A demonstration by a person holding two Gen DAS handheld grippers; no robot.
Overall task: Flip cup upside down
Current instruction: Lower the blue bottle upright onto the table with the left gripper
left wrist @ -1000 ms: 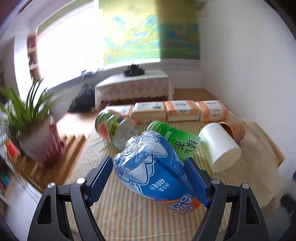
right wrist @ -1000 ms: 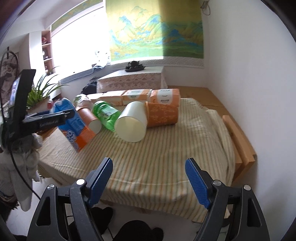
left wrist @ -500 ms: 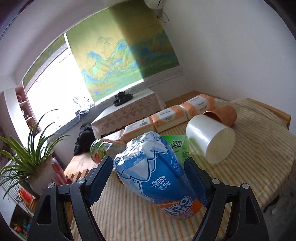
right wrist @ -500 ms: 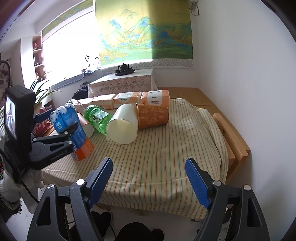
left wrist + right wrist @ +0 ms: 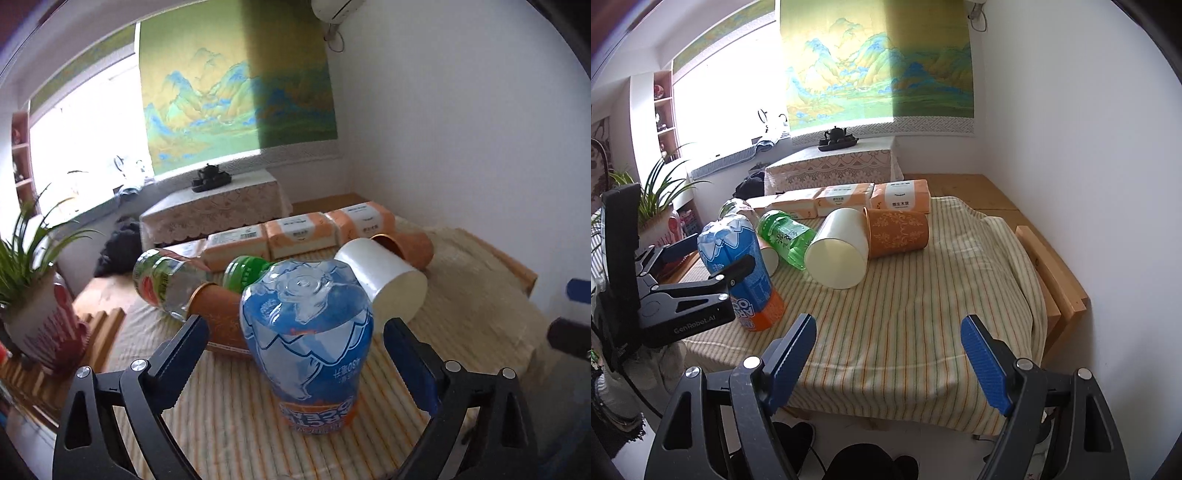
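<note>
Blue-wrapped bottle (image 5: 308,347) stands cap-down on our striped counter (image 5: 923,295), between the left tongs (image 5: 295,354), spread wide beside it. Right tongs (image 5: 888,350) gape empty. Its cap is hidden.

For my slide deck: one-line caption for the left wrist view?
Left tongs open around the inverted blue bottle standing on the striped cloth.

Bare striped cloth (image 5: 923,295) lies open ahead of the right hand-held gripper (image 5: 888,354). Farther ahead, the white cup (image 5: 838,254) and orange cup (image 5: 899,232) block passage, touching. The blue bottle (image 5: 738,266) stands ahead-left.
</note>
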